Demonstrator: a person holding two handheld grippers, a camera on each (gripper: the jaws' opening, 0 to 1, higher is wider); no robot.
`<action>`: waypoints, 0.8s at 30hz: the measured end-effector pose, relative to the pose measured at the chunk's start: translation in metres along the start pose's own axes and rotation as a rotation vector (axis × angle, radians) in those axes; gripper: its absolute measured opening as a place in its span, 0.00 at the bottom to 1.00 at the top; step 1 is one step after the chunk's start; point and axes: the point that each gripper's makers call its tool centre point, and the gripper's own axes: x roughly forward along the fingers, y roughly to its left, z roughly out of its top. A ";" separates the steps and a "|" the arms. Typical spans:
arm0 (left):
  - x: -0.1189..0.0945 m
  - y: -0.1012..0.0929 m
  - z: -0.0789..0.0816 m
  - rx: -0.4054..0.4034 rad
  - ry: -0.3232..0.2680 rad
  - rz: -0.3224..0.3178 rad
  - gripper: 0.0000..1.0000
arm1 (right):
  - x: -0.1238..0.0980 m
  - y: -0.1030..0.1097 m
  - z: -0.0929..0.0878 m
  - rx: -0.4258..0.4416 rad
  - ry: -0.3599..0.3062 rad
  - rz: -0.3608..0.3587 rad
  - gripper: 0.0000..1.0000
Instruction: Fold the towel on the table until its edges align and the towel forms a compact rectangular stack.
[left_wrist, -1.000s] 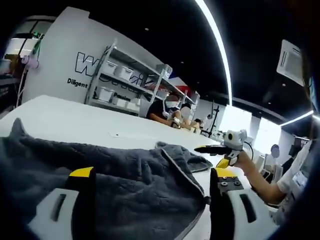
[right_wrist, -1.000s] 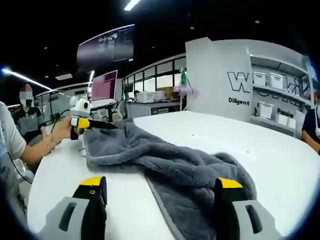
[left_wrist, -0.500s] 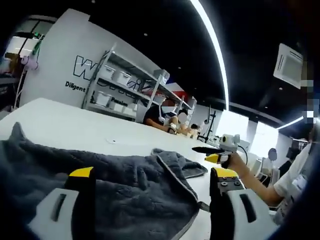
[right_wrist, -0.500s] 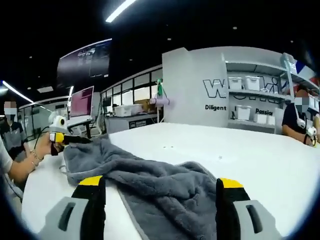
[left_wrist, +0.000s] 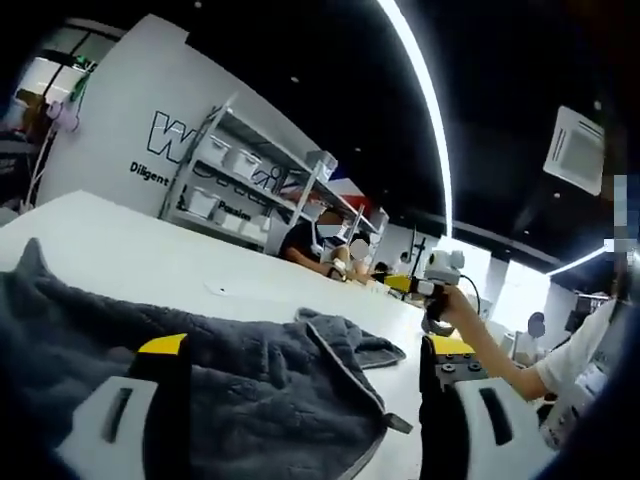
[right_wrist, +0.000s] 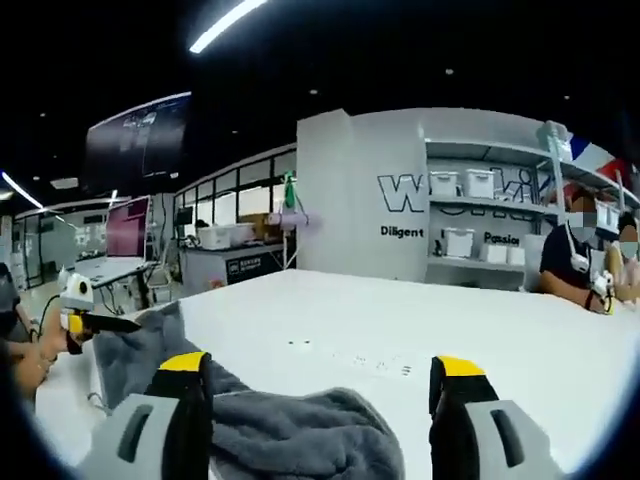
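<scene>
Both of my grippers hang with jaws spread wide and nothing between them. Ahead of my left gripper (left_wrist: 300, 385) the grey towel (left_wrist: 200, 350) lies rumpled on the white table (left_wrist: 150, 255), one corner flopped toward my right gripper (left_wrist: 405, 285), which my hand (left_wrist: 455, 305) lifts above the far edge. From my right gripper (right_wrist: 320, 400) the towel (right_wrist: 290, 440) bunches just below the jaws, stretching left to my left gripper (right_wrist: 95, 322). Shelves (right_wrist: 480, 215) with bins stand behind.
</scene>
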 end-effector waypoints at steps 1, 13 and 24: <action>0.000 0.000 0.000 -0.003 -0.002 -0.001 0.99 | 0.002 -0.001 0.000 -0.002 0.004 -0.006 0.91; 0.002 -0.001 -0.003 -0.013 0.009 -0.014 0.99 | 0.055 -0.012 -0.036 -0.034 0.093 -0.068 0.80; 0.008 -0.009 -0.019 -0.005 0.059 -0.032 0.99 | 0.086 -0.022 -0.072 -0.080 0.180 -0.059 0.65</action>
